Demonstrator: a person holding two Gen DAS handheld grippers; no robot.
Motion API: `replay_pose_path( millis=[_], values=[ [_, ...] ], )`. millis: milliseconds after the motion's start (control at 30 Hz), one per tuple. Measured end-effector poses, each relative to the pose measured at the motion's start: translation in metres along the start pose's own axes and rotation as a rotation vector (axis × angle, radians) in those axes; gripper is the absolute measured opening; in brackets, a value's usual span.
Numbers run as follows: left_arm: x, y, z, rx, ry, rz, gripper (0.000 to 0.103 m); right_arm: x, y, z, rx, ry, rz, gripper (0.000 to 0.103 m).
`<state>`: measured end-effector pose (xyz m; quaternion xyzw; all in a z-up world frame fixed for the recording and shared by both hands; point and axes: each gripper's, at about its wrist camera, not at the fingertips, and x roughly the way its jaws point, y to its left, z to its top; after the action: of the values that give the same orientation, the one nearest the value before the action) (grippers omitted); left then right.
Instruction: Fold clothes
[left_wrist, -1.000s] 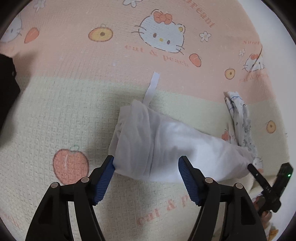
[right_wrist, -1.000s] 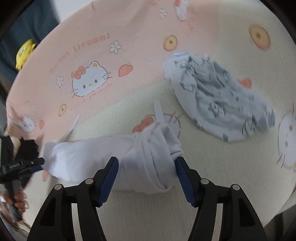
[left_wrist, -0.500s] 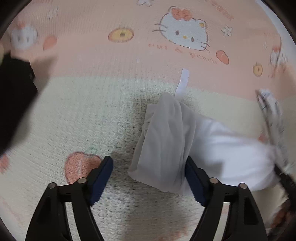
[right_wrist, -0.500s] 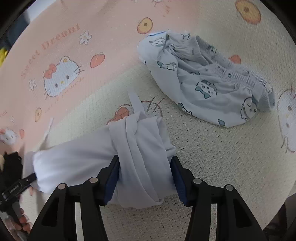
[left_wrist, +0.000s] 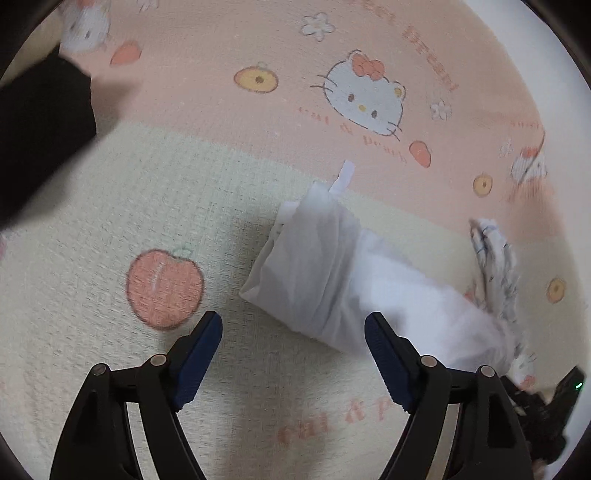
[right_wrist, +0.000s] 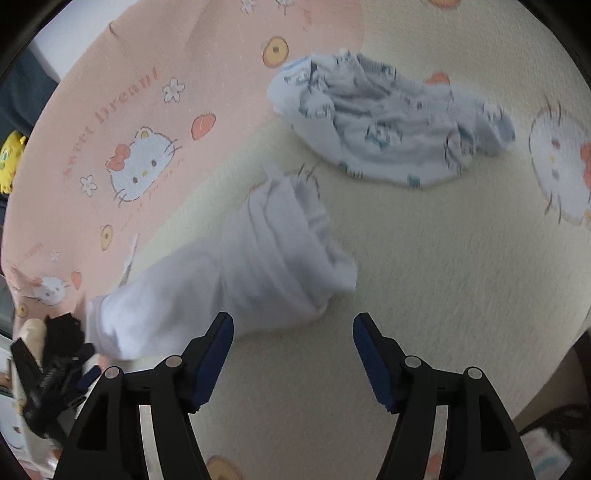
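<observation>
Left wrist: left hand-held gripper (left_wrist: 293, 341) spread, nothing between pads; folded white garment (left_wrist: 343, 280) lies on the cartoon-cat blanket (left_wrist: 184, 177) just ahead, right of centre. Black fabric (left_wrist: 40, 136) far left, seen only here. Right wrist: right hand-held gripper (right_wrist: 293, 341) just opened, empty; same garment ahead-left. Patterned light-blue shorts (right_wrist: 388, 129) beyond it, crumpled, shown fully only here.

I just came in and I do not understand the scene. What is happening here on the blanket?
A person is folding clothes with a handheld gripper in each hand. The white garment lies folded into a long bundle on the cartoon-print blanket. Both the left gripper and the right gripper are open and hold nothing; the right jaws have just been opening. A patterned light-blue garment lies crumpled beyond, not yet folded.
</observation>
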<state>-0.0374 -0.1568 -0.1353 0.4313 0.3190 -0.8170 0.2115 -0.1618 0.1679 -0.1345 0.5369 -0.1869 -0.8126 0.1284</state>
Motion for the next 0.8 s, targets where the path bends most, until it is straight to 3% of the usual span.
replay_pose_path(
  millis=[167,267,467,667,800],
  values=[
    [-0.004,-0.029,-0.008,0.178,0.003,0.068,0.079,0.0,-0.01,-0.013,0.1,0.043,0.089,0.067],
    [-0.009,-0.05,-0.015,0.329,-0.015,0.138,0.079,0.003,-0.022,-0.023,0.228,0.054,0.164,0.069],
    [-0.01,-0.093,-0.041,0.711,-0.058,0.301,0.079,0.021,-0.026,-0.03,0.368,0.078,0.273,0.072],
    [0.005,-0.124,-0.096,1.252,-0.152,0.532,0.079,0.027,-0.024,-0.024,0.38,0.036,0.321,0.076],
    [0.014,-0.142,-0.112,1.45,-0.19,0.55,0.079,0.033,-0.029,-0.021,0.411,0.003,0.375,0.077]
  ],
)
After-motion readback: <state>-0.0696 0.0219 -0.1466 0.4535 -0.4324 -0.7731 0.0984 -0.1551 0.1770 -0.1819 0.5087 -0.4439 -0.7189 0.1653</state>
